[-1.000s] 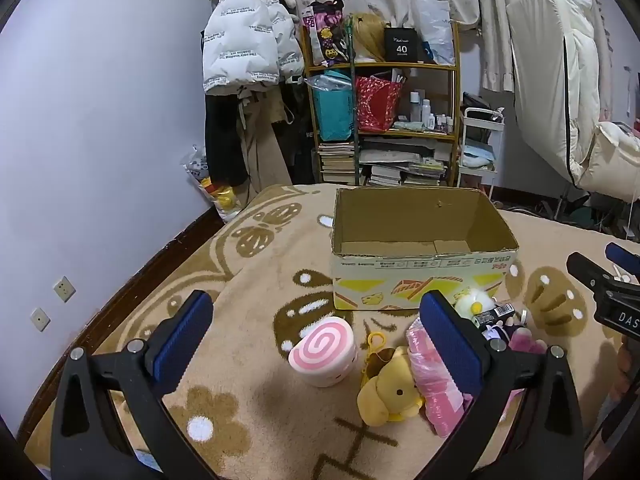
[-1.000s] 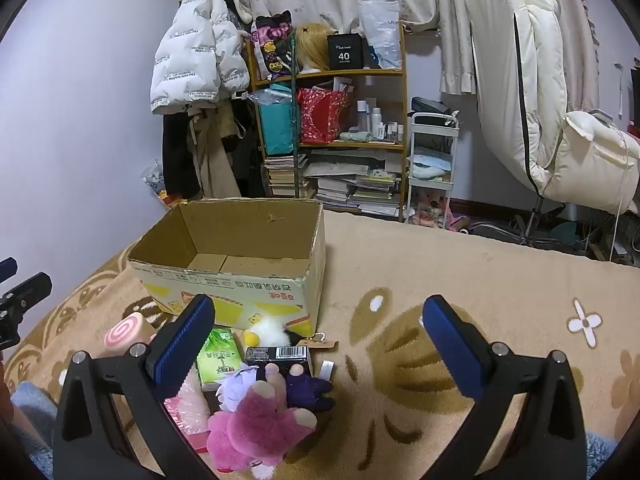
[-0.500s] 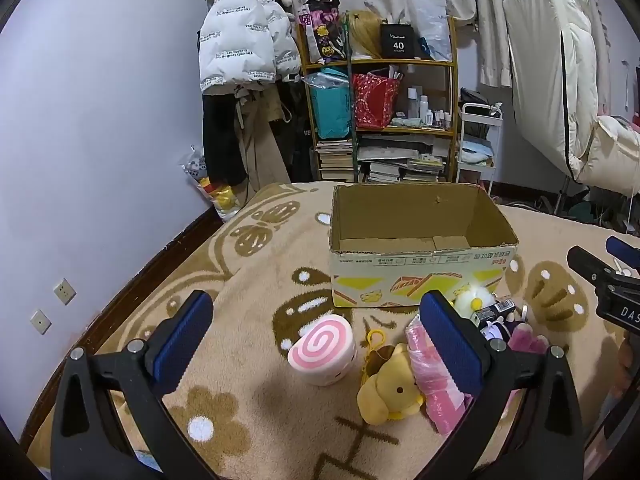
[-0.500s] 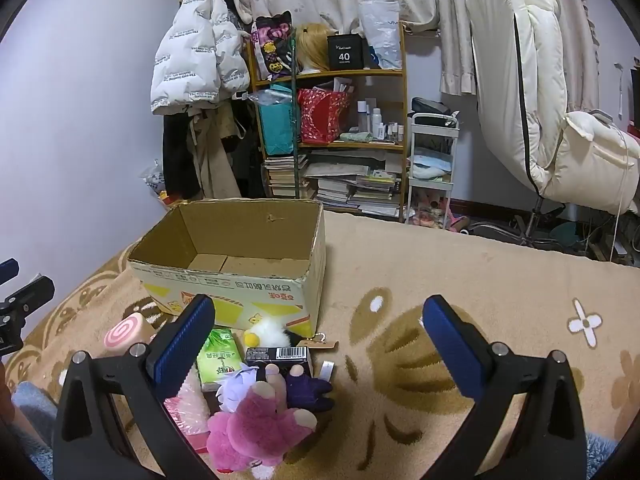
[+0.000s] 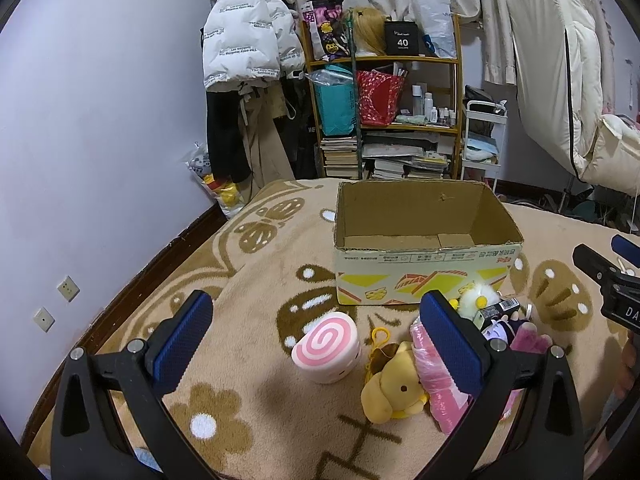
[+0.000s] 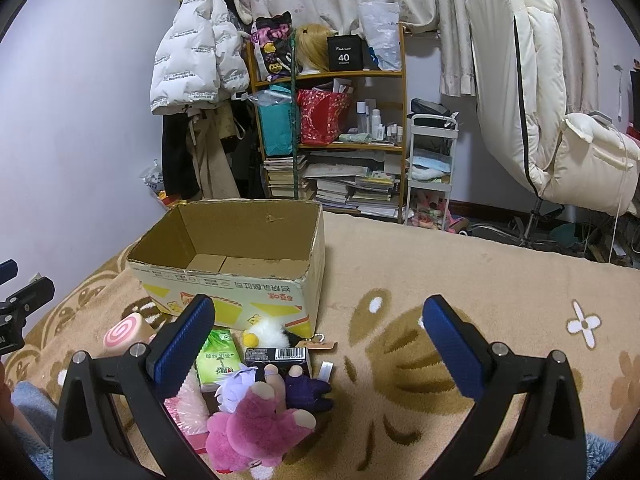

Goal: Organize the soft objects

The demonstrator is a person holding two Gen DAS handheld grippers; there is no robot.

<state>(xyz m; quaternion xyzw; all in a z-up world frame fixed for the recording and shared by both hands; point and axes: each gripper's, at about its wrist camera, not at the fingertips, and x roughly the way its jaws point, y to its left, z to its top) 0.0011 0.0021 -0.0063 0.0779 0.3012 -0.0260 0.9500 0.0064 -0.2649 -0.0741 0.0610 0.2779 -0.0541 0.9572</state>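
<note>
One cardboard box (image 5: pixel 424 252) stood open on the patterned beige blanket (image 5: pixel 256 280); we saw only its bare bottom flaps inside. Its front wall carried yellow and red print, and its top edges were worn.

We found the soft things lying outside, just in front of the box. In the left wrist view a pink swirl roll (image 5: pixel 326 346), round-faced and smooth, lay beside a yellow plush dog (image 5: pixel 394 390) with a yellow clip ring. Touching the dog was a crinkly pink packet (image 5: pixel 434 376). A white fluffy chick (image 6: pixel 266 330) sat against the box's front wall. Near it lay a green tissue pack (image 6: pixel 218 360) and a black barcoded carton (image 6: pixel 276 356). A shaggy pink plush (image 6: pixel 256 424) lay in front, touching a small purple plush (image 6: pixel 306 392).

We held the left hand-held gripper (image 5: pixel 316 344) spread wide above the roll and dog, pinching nothing. The right hand-held gripper (image 6: pixel 320 346) was likewise spread, empty, over the plush pile and bare blanket. Its blue pads (image 6: pixel 450 346) were ribbed.
</note>
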